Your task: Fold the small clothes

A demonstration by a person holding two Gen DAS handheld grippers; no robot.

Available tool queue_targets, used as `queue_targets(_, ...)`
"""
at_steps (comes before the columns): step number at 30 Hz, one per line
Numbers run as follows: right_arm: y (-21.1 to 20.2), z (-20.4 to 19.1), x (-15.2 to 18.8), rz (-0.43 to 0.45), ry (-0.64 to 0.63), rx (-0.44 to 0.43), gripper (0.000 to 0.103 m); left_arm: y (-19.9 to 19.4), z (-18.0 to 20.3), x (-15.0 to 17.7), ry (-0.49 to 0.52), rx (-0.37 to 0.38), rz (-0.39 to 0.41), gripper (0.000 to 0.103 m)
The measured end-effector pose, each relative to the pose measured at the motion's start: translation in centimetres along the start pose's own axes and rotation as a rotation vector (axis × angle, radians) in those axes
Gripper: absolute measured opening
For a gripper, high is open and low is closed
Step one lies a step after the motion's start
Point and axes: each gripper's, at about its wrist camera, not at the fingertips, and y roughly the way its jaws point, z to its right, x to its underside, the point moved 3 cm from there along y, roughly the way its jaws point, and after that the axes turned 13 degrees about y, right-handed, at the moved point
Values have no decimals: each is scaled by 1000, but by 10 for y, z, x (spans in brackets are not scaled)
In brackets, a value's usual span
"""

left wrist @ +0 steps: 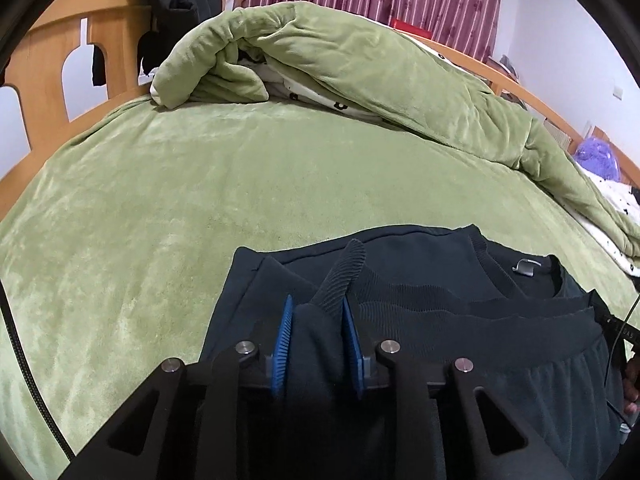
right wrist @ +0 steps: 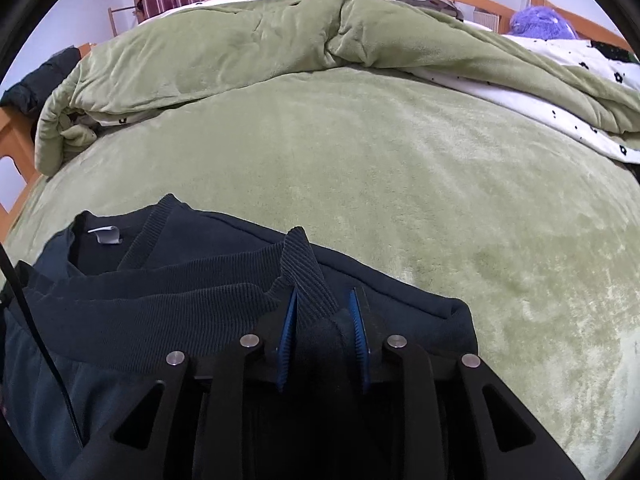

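Note:
A dark navy sweatshirt (left wrist: 420, 264) lies on the green bed cover, its collar with a small white neck label (left wrist: 526, 267) facing up. My left gripper (left wrist: 316, 310) is shut on the ribbed hem at the garment's left corner, and the hem sticks up between the blue pads (left wrist: 285, 336). My right gripper (right wrist: 324, 304) is shut on the ribbed hem at the sweatshirt's (right wrist: 168, 280) right corner. The hem edge stretches between both grippers and lies over the body of the garment, near the collar.
A rumpled green duvet (left wrist: 360, 60) with a white flowered underside is heaped along the far side of the bed. A wooden bed frame (left wrist: 44, 76) with dark clothes hung on it stands at the left. A purple plush toy (right wrist: 540, 20) sits far right.

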Motion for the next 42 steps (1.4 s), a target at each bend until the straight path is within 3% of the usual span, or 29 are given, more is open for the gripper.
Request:
queue_targets(2, -5, 1, -1, 14, 6, 4, 40, -1, -1, 0, -7, -4, 3, 29)
queue_targets(5, -15, 0, 1, 45, -19, 28, 46, -4, -3, 0, -31, -1, 11, 33)
queue_targets(8, -32, -5, 8, 96, -61, 80, 47, -10, -6, -1, -47, 0, 28, 44)
queue_targets(10, -48, -11, 14, 136, -87, 103, 47, -16, -6, -2, -47, 3, 42, 60)
queue_targets(12, -61, -18, 18, 166, -97, 102, 47, -24, -7, -1, -46, -3, 64, 63)
queue_targets(20, -107, -73, 64, 116, -126, -24, 47, -60, -8, 5, -61, 38, 96, 63)
queue_targets(28, -117, -117, 118, 23, -105, -121, 48, -97, -18, 35, -14, -19, 107, 64)
queue_targets(34, -113, -135, 147, 1, -129, -101, 48, -115, -32, 61, -32, -13, 79, 64)
queue_targets(42, -99, -142, 147, -4, -132, -49, 50, -124, -47, 99, -64, 22, 16, 64)
